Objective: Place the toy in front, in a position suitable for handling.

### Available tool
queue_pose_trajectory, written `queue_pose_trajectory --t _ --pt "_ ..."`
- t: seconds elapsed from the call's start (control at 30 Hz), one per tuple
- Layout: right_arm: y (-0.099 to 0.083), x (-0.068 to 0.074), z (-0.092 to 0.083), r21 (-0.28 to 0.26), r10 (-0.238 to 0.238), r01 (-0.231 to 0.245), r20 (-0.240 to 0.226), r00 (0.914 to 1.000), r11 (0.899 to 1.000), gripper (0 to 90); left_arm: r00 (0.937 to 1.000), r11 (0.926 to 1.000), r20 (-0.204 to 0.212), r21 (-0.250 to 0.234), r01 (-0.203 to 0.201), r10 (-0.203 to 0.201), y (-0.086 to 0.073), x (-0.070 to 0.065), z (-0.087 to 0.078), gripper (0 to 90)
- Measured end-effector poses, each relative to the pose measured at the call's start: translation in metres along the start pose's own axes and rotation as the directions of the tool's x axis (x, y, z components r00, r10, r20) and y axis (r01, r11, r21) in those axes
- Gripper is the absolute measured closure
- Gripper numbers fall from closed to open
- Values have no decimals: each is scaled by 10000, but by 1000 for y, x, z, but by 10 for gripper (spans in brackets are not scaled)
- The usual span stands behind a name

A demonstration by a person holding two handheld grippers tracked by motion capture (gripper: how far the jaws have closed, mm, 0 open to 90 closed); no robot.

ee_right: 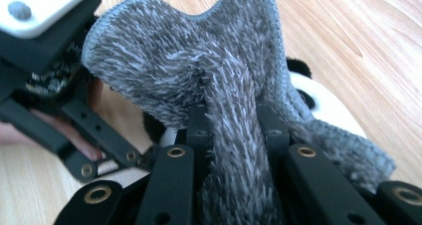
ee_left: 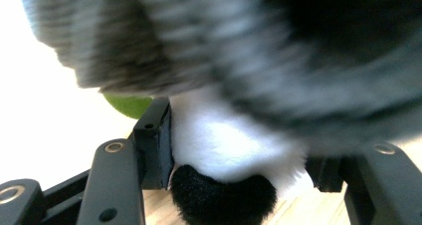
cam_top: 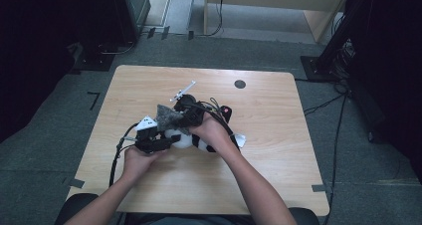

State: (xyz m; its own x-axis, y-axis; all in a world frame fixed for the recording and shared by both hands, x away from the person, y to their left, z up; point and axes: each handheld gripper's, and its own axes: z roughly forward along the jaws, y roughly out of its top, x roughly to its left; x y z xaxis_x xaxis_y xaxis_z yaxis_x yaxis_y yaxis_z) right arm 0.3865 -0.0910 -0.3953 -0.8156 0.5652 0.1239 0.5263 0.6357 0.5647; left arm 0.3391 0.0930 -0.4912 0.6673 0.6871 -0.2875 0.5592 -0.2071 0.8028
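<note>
A black-and-white plush toy (cam_top: 195,142) lies at the middle of the wooden table (cam_top: 268,135). My left gripper (cam_top: 166,138) comes at it from the left and is shut on it. In the left gripper view both pads press into the toy's white and black fur (ee_left: 224,140), the gripper (ee_left: 239,153) around it. My right gripper (cam_top: 180,116) is shut on a grey fuzzy cloth (cam_top: 168,114) just above the toy. In the right gripper view the cloth (ee_right: 199,51) bunches up between the jaws of the gripper (ee_right: 231,128). The toy's white part (ee_right: 321,98) shows behind it.
A small black round hole (cam_top: 240,83) sits near the table's far edge. Something green (ee_left: 128,104) peeks out behind the toy. Cables trail from both grippers across the table. The left gripper (ee_right: 45,85) is close on the left in the right gripper view.
</note>
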Motion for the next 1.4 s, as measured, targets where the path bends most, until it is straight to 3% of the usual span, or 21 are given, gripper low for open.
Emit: queue_pose_trajectory --t 0.2,0.3,0.43,0.7,1.0,1.13,1.23,1.4 --pt "-11 -16 -15 -126 425 -424 107 9990 9990 749 9999 9999 83 44 131 -131 1 2 0 407" --pt "-16 -26 -23 -66 707 -704 513 9962 9975 749 9997 9998 112 52 209 -210 1 3 0 407" --pt "-28 -45 -32 143 1316 -1329 720 9887 9910 752 9997 9998 146 44 207 -208 1 3 0 407" --pt "-46 -73 -49 -322 2214 -2193 953 9705 9751 753 9999 9999 87 85 -108 107 0 1 0 407" --pt "-49 -78 -61 -496 2182 -2135 1315 9670 9757 752 9996 9995 18 84 -292 292 -1 0 -1 404" --pt "-49 -80 -79 -1305 2428 -2272 1194 9627 9651 750 9996 9996 22 46 -269 269 -1 0 -1 404" --pt "-51 -80 -97 -2125 2486 -2243 954 9639 9511 749 9997 9997 22 31 -245 245 -1 0 -1 404" --pt "-57 -80 -123 -2812 2505 -2109 1130 9615 9362 746 9998 9998 24 53 -204 204 -1 0 -1 404"
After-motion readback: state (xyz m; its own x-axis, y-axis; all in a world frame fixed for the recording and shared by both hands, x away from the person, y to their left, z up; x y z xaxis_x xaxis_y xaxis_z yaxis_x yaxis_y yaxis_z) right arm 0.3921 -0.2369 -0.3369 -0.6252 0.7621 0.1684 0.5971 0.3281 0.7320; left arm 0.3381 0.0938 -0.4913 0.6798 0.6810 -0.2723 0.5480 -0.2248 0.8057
